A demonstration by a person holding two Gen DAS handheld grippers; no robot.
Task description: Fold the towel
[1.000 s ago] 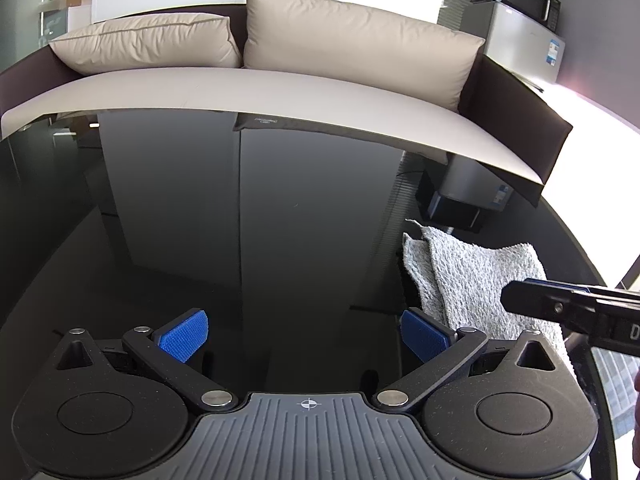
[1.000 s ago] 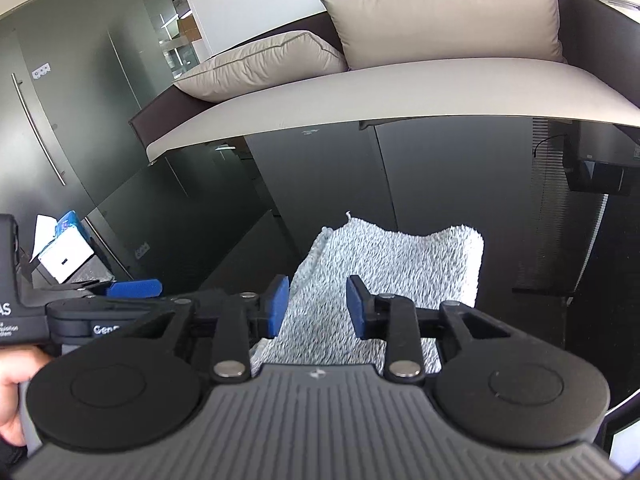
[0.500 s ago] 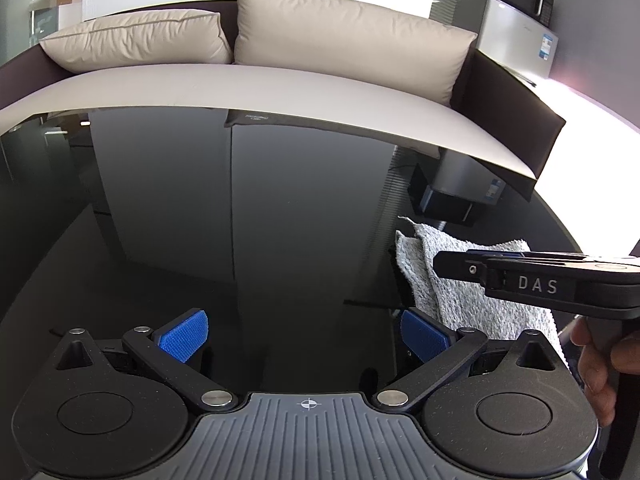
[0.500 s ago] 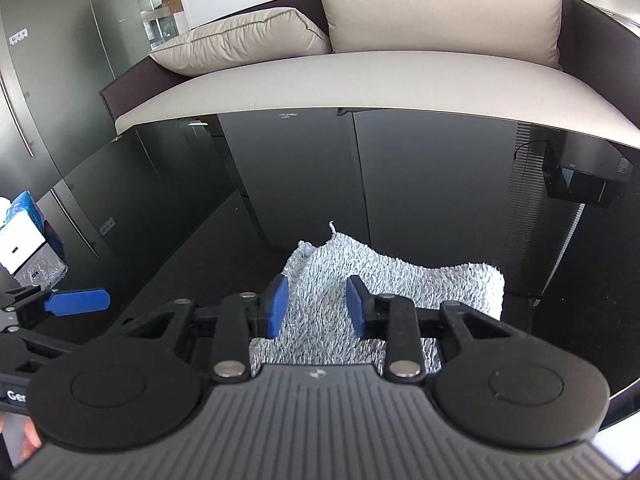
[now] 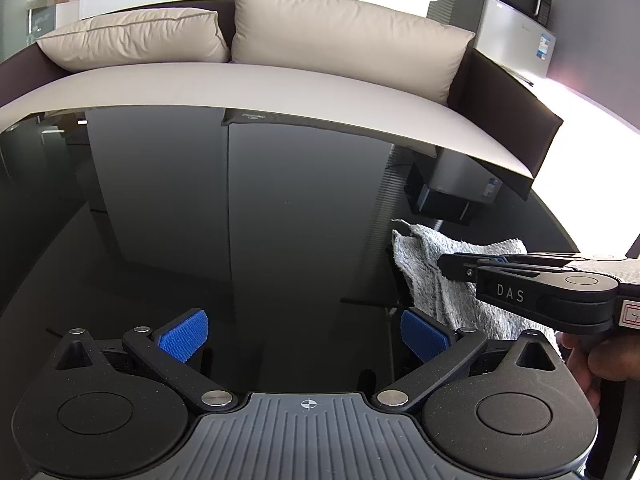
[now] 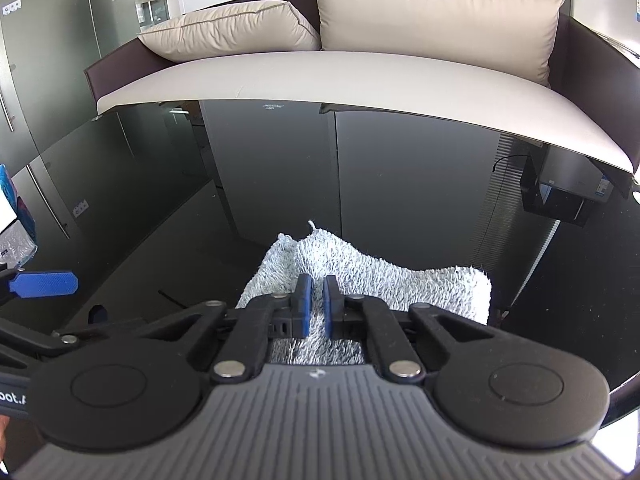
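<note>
A grey terry towel (image 6: 380,280), folded over in layers, lies on the glossy black table (image 5: 240,220); it is at the right in the left wrist view (image 5: 432,280). My right gripper (image 6: 318,300) is shut on a raised ridge of the towel near its left end, the blue pads pinching the cloth. From the left wrist view it reaches in from the right (image 5: 444,266), held by a hand (image 5: 600,364). My left gripper (image 5: 304,336) stands open over bare table, left of the towel and holding nothing; one of its blue pads (image 6: 44,284) shows at the left edge.
A beige sofa (image 5: 240,84) with two cushions runs along the table's far edge. Silver and black appliances (image 5: 516,40) stand at the far right. A blue and white pack (image 6: 12,216) lies at the far left. The table top reflects the room.
The right gripper moved left along the towel and lowered onto it, and its jaws went from open to shut on the cloth. The left gripper stayed still and open.
</note>
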